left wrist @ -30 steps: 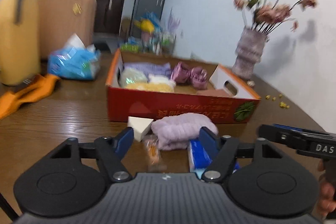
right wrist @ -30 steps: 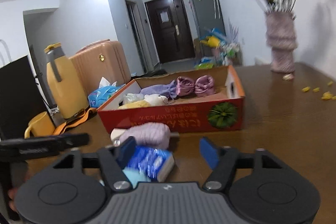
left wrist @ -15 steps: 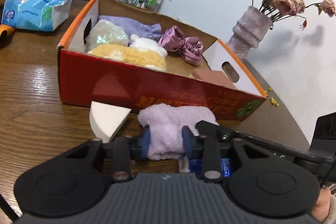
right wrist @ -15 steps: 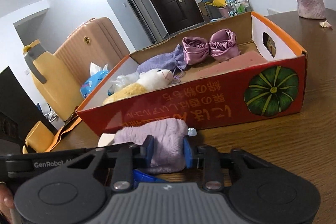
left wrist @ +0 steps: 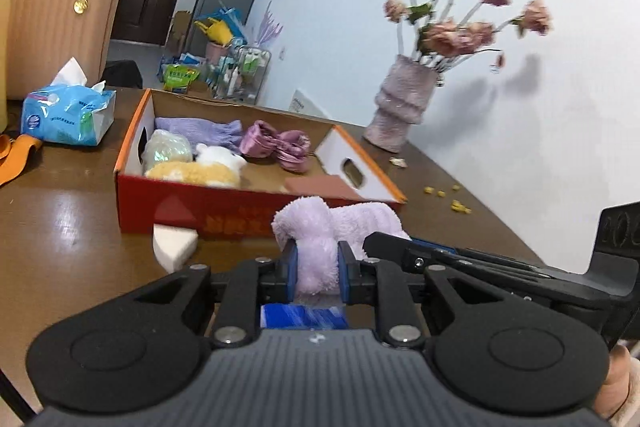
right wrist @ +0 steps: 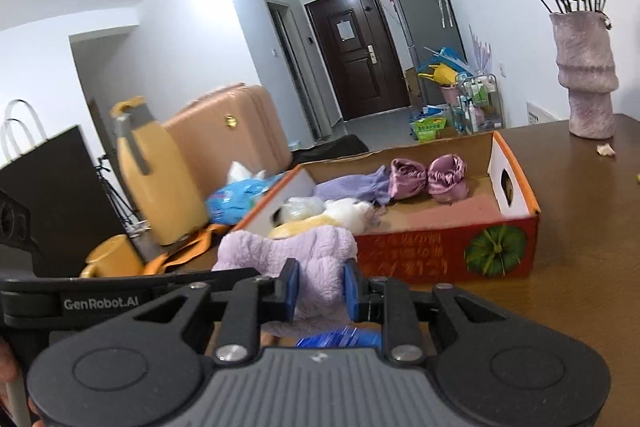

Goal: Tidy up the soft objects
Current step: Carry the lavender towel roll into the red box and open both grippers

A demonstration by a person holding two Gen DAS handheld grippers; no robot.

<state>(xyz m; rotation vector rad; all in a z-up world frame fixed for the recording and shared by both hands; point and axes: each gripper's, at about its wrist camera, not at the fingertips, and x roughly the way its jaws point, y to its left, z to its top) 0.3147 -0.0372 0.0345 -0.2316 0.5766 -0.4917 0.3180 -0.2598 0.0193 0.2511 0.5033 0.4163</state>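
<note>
Both the left gripper (left wrist: 317,267) and right gripper (right wrist: 318,287) pinched the fluffy lilac fleece cloth (left wrist: 340,223) at separate folds; it looked light, limp, compressible; likely to sag between the holds.

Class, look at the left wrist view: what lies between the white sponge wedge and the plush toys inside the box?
Only the box's red front wall separates the white sponge wedge on the table from the plush toys inside; the left wrist view shows this.

Since 1 s ago, both hand-held grippers have closed on the lilac towel (left wrist: 320,251) and raised it.
</note>
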